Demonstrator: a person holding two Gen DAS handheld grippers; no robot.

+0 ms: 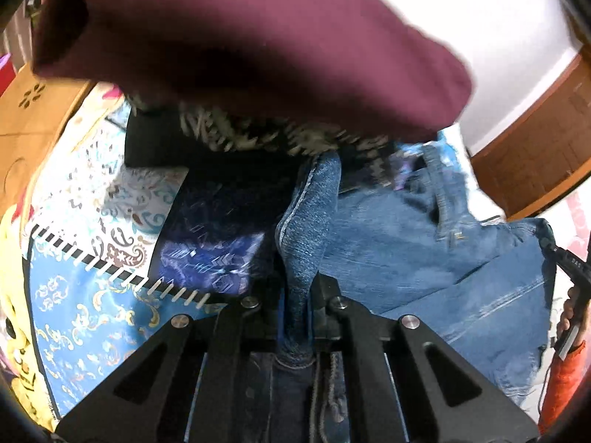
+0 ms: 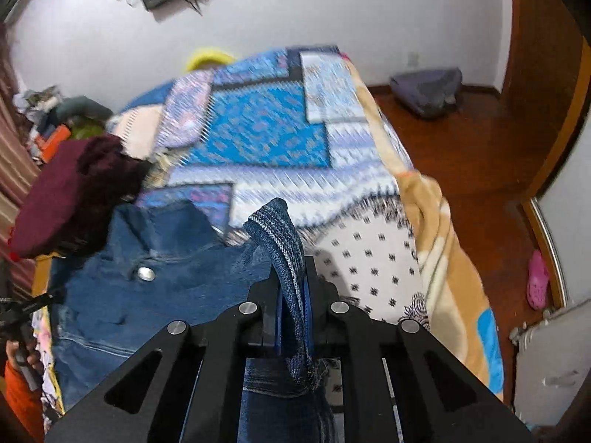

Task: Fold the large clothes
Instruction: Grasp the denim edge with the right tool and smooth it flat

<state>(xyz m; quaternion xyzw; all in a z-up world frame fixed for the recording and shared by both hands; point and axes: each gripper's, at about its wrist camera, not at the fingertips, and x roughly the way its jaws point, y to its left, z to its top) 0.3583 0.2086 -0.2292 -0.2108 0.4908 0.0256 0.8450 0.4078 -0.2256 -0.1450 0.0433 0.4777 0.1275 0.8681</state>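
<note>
A pair of blue jeans (image 1: 424,229) lies spread on the bed. My left gripper (image 1: 297,295) is shut on a hem fold of the jeans, which stands up between its black fingers. In the right wrist view the jeans (image 2: 162,269) show a metal waist button and lie at the left. My right gripper (image 2: 291,288) is shut on another folded denim edge that sticks up past its fingertips. The other gripper and the hand holding it show at the right edge of the left view and at the left edge of the right view.
A maroon garment (image 1: 240,37) hangs blurred across the top of the left view and sits left in the right view (image 2: 74,192). A patterned blue blanket (image 2: 273,129) covers the bed. A wooden floor (image 2: 480,147), a grey bag (image 2: 428,92) and a pink shoe (image 2: 537,277) lie right.
</note>
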